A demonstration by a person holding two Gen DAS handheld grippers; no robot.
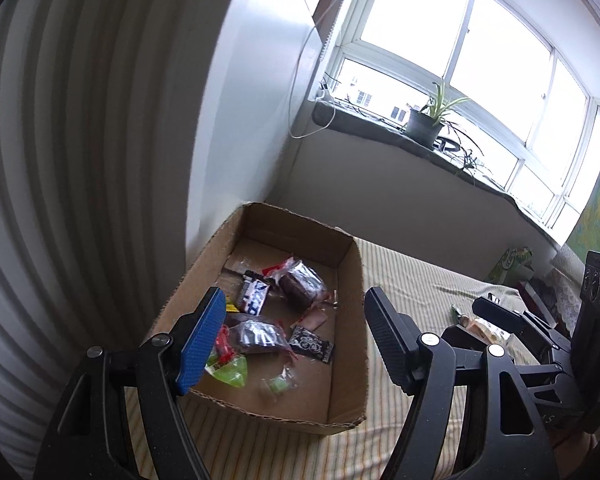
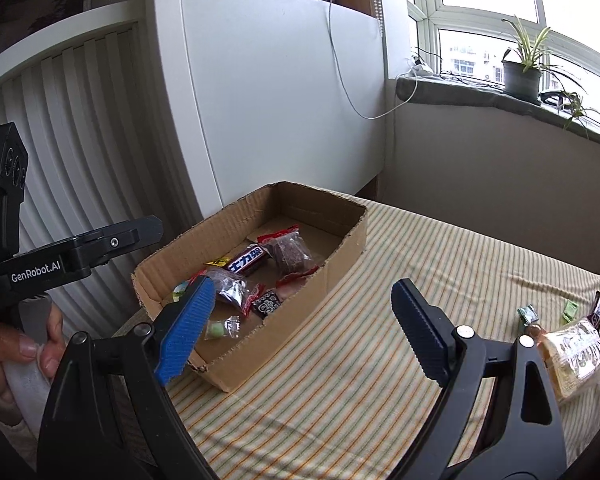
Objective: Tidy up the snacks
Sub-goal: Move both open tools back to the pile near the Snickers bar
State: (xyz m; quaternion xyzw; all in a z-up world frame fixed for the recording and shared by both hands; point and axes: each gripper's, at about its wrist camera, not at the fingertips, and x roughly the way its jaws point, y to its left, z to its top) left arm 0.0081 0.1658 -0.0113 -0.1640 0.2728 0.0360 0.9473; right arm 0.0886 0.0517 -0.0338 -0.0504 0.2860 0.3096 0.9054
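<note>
An open cardboard box [image 1: 352, 360] [image 2: 300, 320] sits on a striped bed cover [image 2: 360, 380], next to a white slatted panel. Inside lie a brown cake in clear wrap [image 1: 302, 286] [image 2: 290, 256], a blue-and-white bar [image 1: 254, 296] [image 2: 248, 260], a black sachet [image 1: 312, 344] [image 2: 266, 302], a green candy [image 1: 278, 384] [image 2: 218, 328] and other small packets. My left gripper [image 1: 296, 340] hangs open above the box, holding nothing. To the right of the box, my right gripper [image 2: 304, 332] is open over the cover and holds nothing. A bread pack [image 2: 576, 354], a green candy [image 2: 526, 314] and a dark bar [image 2: 599, 306] lie loose at the far right.
White cabinet panels [image 2: 280, 100] rise behind the box, with a cable hanging down them. A window sill with a potted plant [image 1: 422, 124] [image 2: 522, 76] runs along the back. A person's hand [image 2: 28, 348] grips the left gripper's handle at the left edge.
</note>
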